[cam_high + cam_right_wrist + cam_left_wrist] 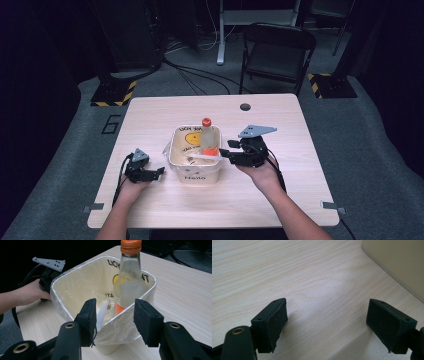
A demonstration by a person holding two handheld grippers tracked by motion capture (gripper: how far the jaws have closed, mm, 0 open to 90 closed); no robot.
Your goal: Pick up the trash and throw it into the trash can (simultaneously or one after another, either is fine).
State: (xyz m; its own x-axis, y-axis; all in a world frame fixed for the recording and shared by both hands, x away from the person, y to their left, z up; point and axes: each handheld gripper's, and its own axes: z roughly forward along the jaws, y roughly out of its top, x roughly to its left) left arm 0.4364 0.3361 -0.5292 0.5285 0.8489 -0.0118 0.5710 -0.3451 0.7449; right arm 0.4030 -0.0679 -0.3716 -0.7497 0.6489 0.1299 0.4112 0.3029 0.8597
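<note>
A cream bin (195, 176) lined with a clear plastic bag stands mid-table. Inside it a clear bottle (209, 136) with an orange cap stands upright against the far right side, and a white plastic piece (202, 156) lies near the front. My right gripper (227, 149) is open at the bin's right rim. In the right gripper view its jaws (115, 320) stand either side of the lined rim (117, 315), with the bottle (130, 282) just behind. My left gripper (160, 171) rests low, left of the bin, open (327, 322) over bare wood, with the bin wall (397, 262) ahead to the right.
The light wooden table (150, 115) has a round cable hole (245, 106) near its far edge. A black folding chair (277, 50) stands beyond it. Striped yellow-black bases (115, 92) and cables lie on the grey floor.
</note>
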